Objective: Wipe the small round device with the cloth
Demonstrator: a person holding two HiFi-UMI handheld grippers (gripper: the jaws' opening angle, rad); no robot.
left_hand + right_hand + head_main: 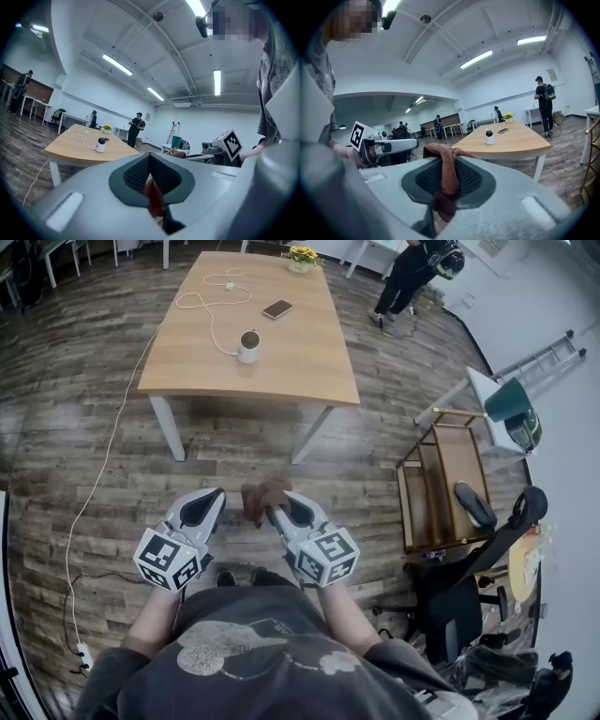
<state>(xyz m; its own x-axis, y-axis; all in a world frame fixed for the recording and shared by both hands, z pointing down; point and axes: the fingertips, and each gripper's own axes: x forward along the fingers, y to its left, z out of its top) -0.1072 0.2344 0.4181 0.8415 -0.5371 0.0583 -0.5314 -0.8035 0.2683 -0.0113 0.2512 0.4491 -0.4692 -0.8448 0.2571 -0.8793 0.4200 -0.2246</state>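
The small round white device (248, 346) stands on the wooden table (300, 367) across the room, a white cable (200, 304) running from it. It also shows far off as the device (100, 145) in the left gripper view and the device (489, 136) in the right one. My right gripper (274, 513) is held low in front of my body, shut on a brown knitted cloth (262, 497). That cloth (447, 171) drapes over the closed right gripper (449, 159). Beside it, my left gripper (210, 506) looks shut and empty; the left gripper (150, 157) has its jaws meeting.
A phone (277, 308) and yellow flowers (301, 257) lie on the table. A person (405, 279) stands beyond its far right corner. To my right are a wooden trolley (448, 486), an office chair (469, 592) and a ladder (548, 356). Bare wood floor separates me from the table.
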